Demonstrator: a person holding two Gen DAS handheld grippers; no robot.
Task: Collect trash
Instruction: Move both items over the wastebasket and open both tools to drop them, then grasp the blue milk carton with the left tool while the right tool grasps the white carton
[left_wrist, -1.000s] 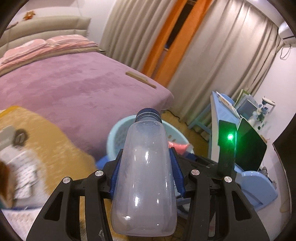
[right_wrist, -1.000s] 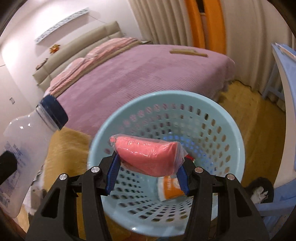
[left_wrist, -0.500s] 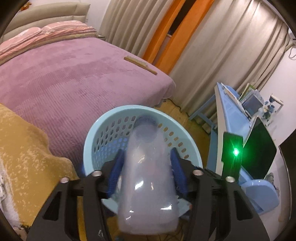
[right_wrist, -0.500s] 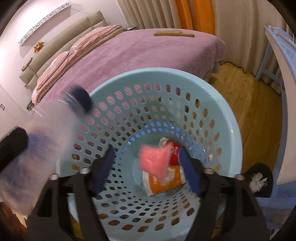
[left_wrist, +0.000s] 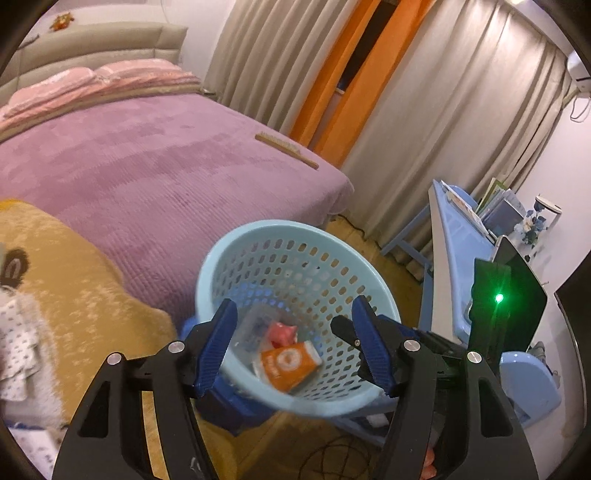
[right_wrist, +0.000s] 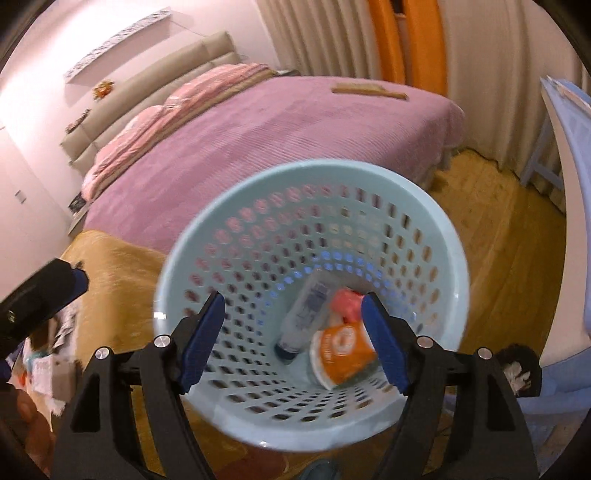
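Observation:
A light blue perforated basket (left_wrist: 221, 273) (right_wrist: 424, 206) stands on the floor beside the bed. Inside it lie a clear plastic bottle (right_wrist: 306, 317) (left_wrist: 255, 326), a pink wrapped packet (right_wrist: 345, 304) (left_wrist: 282, 332) and an orange carton (right_wrist: 343, 349) (left_wrist: 290, 363). My left gripper (left_wrist: 293, 343) is open and empty above the basket. My right gripper (right_wrist: 293, 336) is open and empty above the basket. Part of the left gripper (right_wrist: 40, 291) shows at the left edge of the right wrist view.
A bed with a purple cover (left_wrist: 147, 173) lies to the left, a wooden stick (left_wrist: 286, 149) on it. A yellow blanket (left_wrist: 74, 288) with papers is near left. A blue desk (left_wrist: 454, 236) and blue stool (left_wrist: 528, 384) stand right. Curtains hang behind.
Both grippers opened. The bottle dropped from the left gripper and the pink packet from the right gripper into the basket.

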